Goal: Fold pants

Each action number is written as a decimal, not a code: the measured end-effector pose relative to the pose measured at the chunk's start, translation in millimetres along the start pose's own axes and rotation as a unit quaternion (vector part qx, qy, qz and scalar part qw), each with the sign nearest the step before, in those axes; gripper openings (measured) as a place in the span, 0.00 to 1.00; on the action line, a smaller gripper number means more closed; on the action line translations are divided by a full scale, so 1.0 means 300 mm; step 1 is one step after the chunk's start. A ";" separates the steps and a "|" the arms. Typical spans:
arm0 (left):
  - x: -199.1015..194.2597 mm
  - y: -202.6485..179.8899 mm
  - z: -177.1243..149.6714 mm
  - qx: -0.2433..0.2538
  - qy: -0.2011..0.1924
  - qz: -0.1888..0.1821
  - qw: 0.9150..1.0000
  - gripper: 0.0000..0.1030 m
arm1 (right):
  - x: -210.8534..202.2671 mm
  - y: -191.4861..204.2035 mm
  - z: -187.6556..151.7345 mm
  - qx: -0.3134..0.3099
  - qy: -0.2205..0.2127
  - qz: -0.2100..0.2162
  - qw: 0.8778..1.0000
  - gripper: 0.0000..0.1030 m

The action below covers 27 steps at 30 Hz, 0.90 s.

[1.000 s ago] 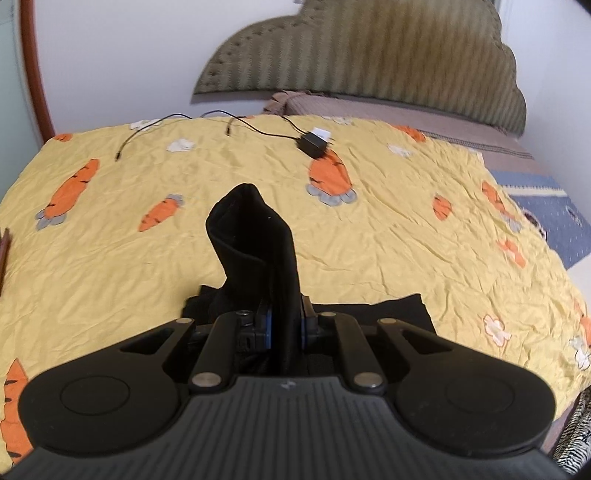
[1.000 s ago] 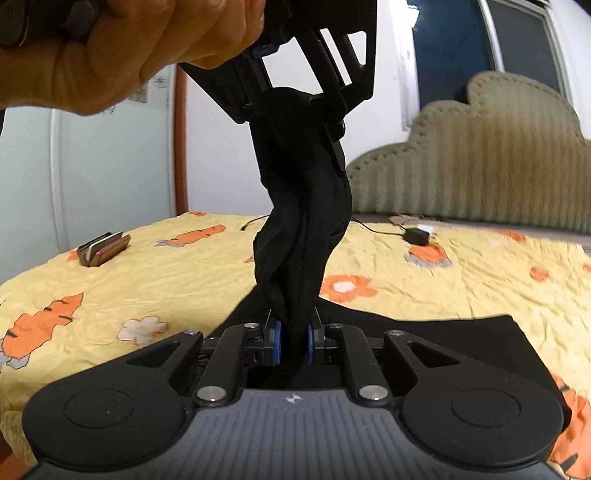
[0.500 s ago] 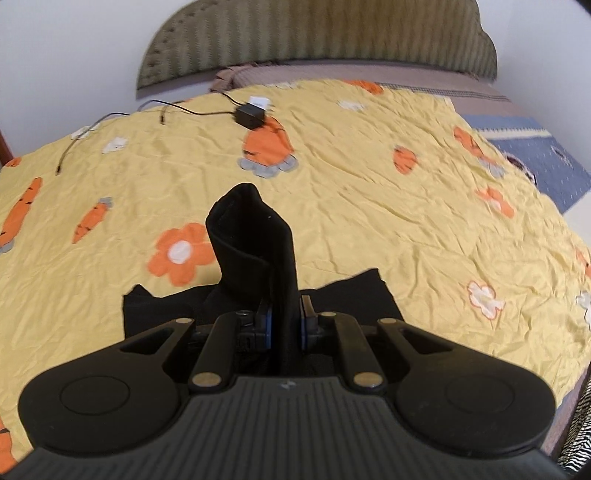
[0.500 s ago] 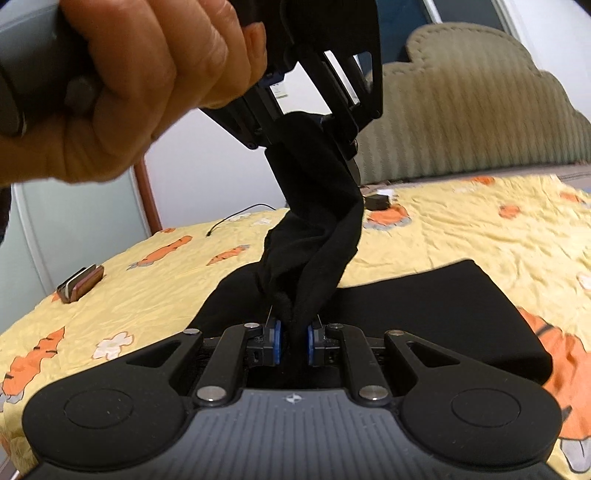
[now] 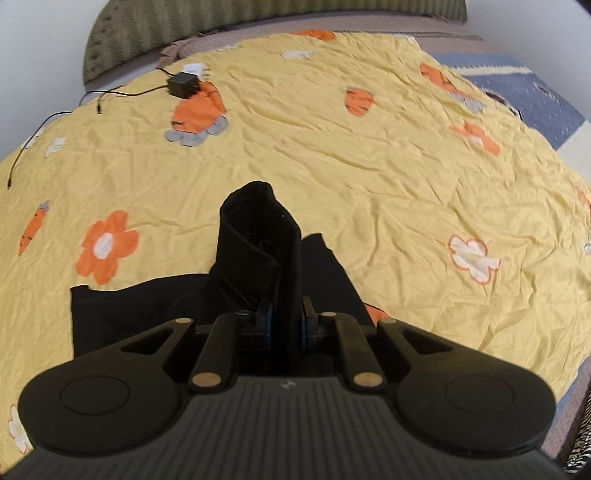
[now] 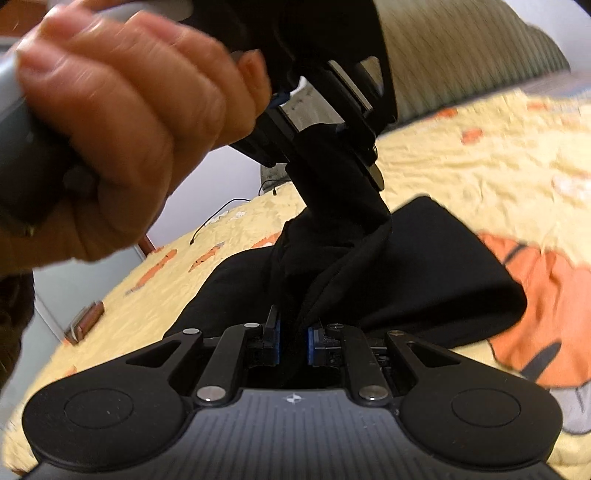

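Observation:
The black pants lie partly on the yellow bedsheet. My left gripper is shut on a bunched end of them that stands up between the jaws. My right gripper is shut on another bunched part of the pants. In the right wrist view the left gripper, held by a hand, hangs above and grips the same twisted cloth. A folded part of the pants rests flat on the bed behind it.
A black charger with a thin cable lies at the far left of the bed. A padded headboard stands behind. A small brown case lies near the left bed edge. A blue blanket lies at the far right.
Both grippers have tilted downward and moved forward over the bed with the pants held. The hand and left gripper fill more of the right wrist view, which is now blurred.

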<state>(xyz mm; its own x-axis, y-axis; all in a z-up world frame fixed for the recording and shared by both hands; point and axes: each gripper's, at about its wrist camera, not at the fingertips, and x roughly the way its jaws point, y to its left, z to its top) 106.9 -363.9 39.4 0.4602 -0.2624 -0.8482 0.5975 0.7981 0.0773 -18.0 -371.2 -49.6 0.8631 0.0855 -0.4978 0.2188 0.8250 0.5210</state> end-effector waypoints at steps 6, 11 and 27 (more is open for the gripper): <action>0.033 -0.041 0.006 0.004 0.004 -0.014 1.000 0.14 | 0.009 -0.068 0.001 0.073 0.010 0.021 0.997 0.12; 0.059 -0.083 0.008 0.014 0.009 -0.028 0.999 0.15 | 0.017 -0.116 0.000 0.137 0.015 0.036 0.990 0.12; -0.206 0.187 0.026 -0.029 -0.107 0.005 0.994 0.76 | 0.047 -0.240 -0.008 0.297 0.051 0.076 0.950 0.12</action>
<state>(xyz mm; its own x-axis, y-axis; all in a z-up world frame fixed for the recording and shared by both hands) 117.1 -306.9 100.3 0.5991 -0.3589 -0.7158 0.5557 0.8299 0.0489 -22.6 -428.0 -95.8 0.8636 0.2568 -0.4339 0.3398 0.3395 0.8771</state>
